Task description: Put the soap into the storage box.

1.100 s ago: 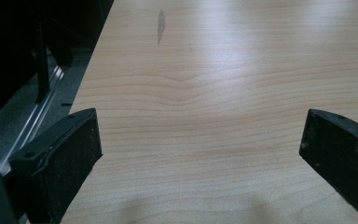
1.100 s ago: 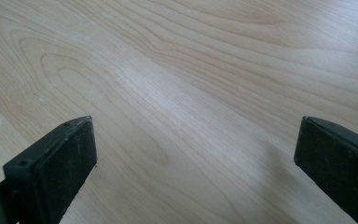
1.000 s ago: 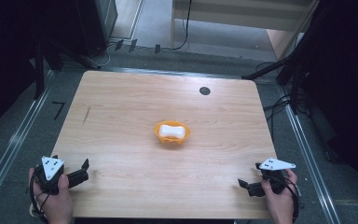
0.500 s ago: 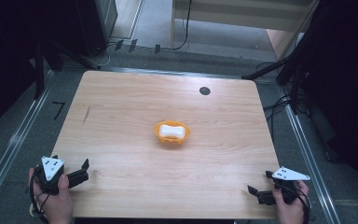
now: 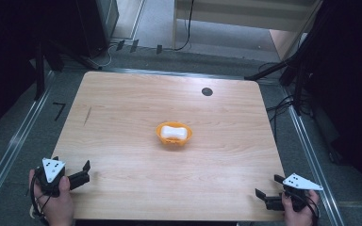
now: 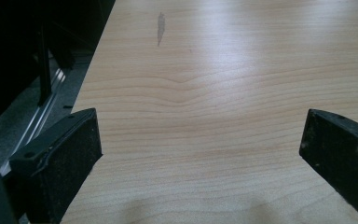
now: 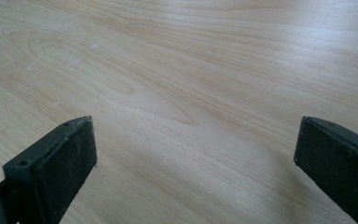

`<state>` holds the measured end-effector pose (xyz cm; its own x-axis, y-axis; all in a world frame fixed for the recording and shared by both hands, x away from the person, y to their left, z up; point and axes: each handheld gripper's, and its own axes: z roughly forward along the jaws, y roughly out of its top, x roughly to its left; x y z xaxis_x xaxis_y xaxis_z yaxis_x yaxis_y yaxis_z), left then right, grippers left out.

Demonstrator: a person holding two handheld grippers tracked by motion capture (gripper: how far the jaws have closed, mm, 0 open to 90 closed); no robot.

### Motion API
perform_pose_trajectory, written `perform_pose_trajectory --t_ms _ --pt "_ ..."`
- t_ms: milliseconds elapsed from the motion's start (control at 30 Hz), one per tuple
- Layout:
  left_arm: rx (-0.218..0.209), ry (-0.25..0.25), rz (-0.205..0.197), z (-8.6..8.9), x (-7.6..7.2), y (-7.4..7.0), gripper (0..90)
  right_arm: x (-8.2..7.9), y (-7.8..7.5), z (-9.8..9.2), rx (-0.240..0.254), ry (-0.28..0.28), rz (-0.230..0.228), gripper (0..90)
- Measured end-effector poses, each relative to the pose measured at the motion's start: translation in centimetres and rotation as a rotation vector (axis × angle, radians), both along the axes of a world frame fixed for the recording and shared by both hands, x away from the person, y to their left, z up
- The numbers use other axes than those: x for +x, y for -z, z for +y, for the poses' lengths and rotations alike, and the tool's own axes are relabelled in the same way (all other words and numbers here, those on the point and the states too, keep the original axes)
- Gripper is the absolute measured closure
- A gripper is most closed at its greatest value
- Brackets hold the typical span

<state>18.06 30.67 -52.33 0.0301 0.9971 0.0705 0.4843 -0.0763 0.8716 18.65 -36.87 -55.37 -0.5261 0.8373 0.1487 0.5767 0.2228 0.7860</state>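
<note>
An orange bowl (image 5: 174,134) with a white object (image 5: 174,131) inside sits at the centre of the frame on the wooden counter (image 5: 122,117). The left tongs (image 5: 82,173) rest at the lower left corner and the right tongs (image 5: 266,195) at the lower right, both with jaws wide apart and empty, well apart from the bowl, likely parked at the near edge to leave it clear.

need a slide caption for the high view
Small orange bowl holding a white object sits mid wooden table; open left gripper and right gripper rest at the near corners.
</note>
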Motion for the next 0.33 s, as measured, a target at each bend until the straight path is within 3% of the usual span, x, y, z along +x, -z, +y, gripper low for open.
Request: perform_pose_trajectory --t_ms 333 --pt "0.015 -0.001 0.003 -0.12 0.02 0.0 0.0 -0.63 0.12 -0.31 0.027 0.03 -0.047 0.0"
